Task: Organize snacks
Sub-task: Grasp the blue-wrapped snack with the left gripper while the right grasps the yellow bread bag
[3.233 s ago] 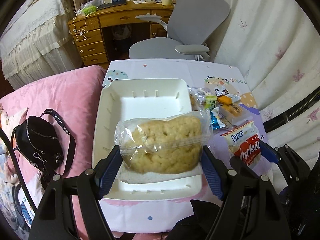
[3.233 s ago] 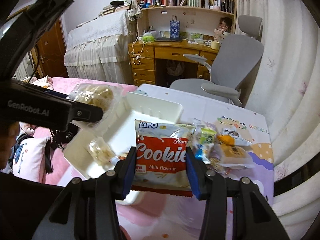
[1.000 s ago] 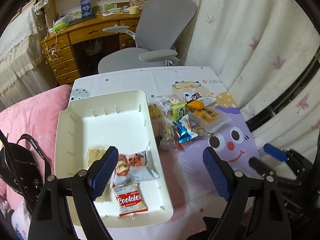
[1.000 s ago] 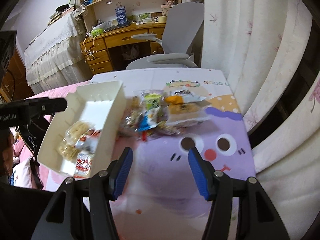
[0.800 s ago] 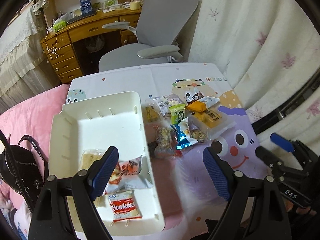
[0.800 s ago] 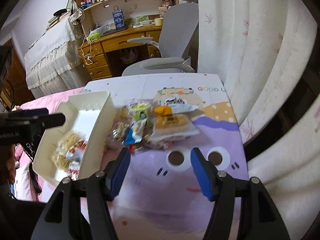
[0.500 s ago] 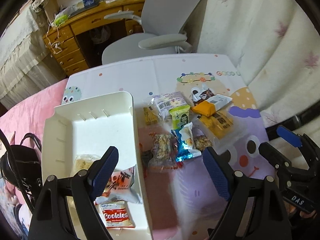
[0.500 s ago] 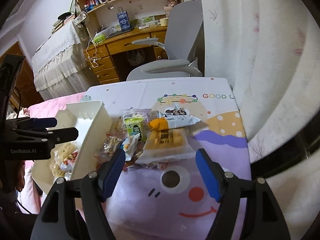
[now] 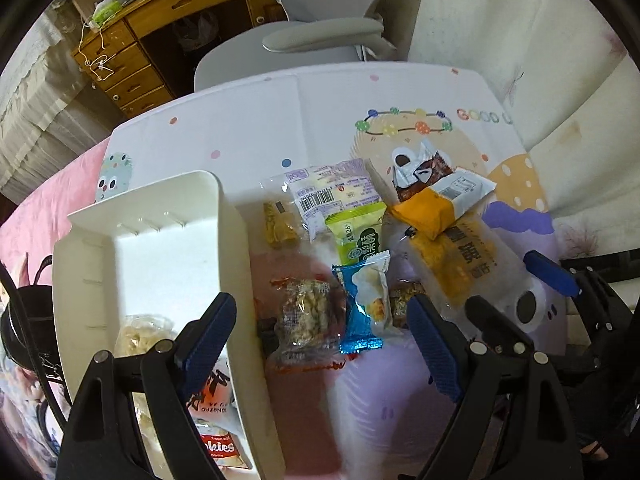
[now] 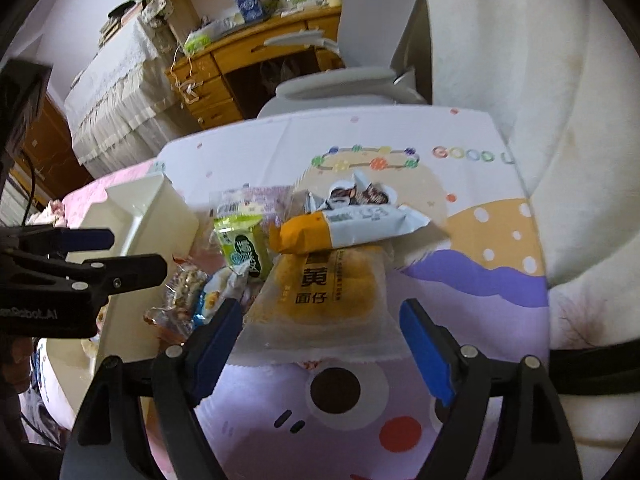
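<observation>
A white tray (image 9: pixel 160 240) lies on the left of the cartoon-print table (image 9: pixel 260 128). It holds a bread bag (image 9: pixel 140 336), a red-and-white packet and a cookies pack (image 9: pixel 218 446). To its right lies a pile of snacks. My left gripper (image 9: pixel 320 312) hangs open over a clear nut bar (image 9: pixel 306 312) and a blue packet (image 9: pixel 366 304), not touching either. My right gripper (image 10: pixel 320 312) is low over a big yellow bread pack (image 10: pixel 328 284); its jaws are opening, the pack's near end lies between them, and the pads stand clear of it. A green packet (image 10: pixel 242 248) and an orange-and-white packet (image 10: pixel 344 226) lie beyond.
A grey office chair (image 9: pixel 312 32) stands past the table's far edge, with a wooden desk (image 10: pixel 248 52) behind it. A white curtain (image 10: pixel 540 80) hangs close on the right. A pink bed cover (image 9: pixel 36 208) and a black bag (image 9: pixel 16 320) lie left of the tray.
The bread bag and cookies pack that the grippers once held now lie in the tray. Both grippers have moved forward and down toward the snack pile, and the right jaws have widened.
</observation>
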The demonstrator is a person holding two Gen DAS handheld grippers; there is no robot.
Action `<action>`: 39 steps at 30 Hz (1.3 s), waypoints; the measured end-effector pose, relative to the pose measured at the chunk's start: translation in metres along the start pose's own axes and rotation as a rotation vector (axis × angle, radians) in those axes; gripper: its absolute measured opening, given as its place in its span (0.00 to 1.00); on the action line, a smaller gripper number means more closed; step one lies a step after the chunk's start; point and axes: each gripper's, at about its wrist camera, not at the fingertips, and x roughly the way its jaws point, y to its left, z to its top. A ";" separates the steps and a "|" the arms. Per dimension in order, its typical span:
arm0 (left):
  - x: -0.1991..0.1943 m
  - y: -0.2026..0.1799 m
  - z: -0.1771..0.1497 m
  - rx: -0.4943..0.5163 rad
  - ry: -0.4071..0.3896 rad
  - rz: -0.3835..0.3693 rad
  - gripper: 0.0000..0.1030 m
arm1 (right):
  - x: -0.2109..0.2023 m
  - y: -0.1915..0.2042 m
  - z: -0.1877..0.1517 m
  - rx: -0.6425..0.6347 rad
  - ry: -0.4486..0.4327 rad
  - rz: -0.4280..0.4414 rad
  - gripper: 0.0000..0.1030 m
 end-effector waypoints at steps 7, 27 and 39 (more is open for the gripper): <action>0.025 -0.009 0.008 0.006 0.080 -0.029 0.86 | 0.025 -0.003 0.001 0.001 0.043 0.009 0.85; 0.084 -0.020 0.028 0.021 0.245 0.076 0.59 | 0.054 -0.018 -0.017 0.027 0.145 0.082 0.83; 0.082 -0.024 0.031 0.006 0.229 0.047 0.35 | 0.046 -0.033 -0.018 0.115 0.186 0.121 0.60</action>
